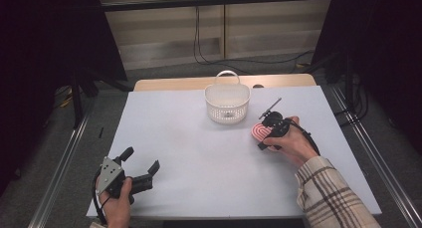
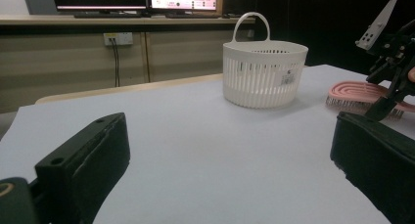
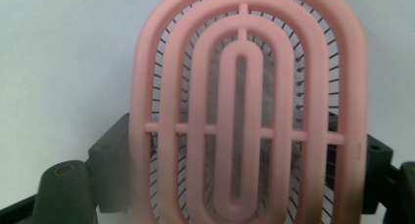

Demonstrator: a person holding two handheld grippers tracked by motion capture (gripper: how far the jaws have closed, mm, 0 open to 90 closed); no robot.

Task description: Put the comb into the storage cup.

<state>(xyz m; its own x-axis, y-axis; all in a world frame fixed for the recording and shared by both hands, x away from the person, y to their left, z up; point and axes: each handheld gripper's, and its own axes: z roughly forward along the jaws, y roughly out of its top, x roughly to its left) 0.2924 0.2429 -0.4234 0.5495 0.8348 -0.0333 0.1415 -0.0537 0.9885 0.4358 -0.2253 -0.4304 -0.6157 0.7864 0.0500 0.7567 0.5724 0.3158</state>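
Right gripper view looks down on the pink oval plastic hairbrush (image 3: 249, 111), its back of concentric ribs joined by thin crossbars, dark bristles showing through the gaps. It lies between the right gripper (image 1: 267, 131)'s black fingers (image 3: 110, 158), which flank its edges; whether they press it I cannot tell. It lies on the smooth white worktop (image 1: 199, 148), near the white slotted plastic basket (image 1: 227, 103). Left gripper (image 1: 142, 166)'s fingers stand wide apart.

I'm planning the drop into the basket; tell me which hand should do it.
Right. The right gripper already has its fingers on either side of the pink brush, beside the basket. The left gripper sits open at the near edge.
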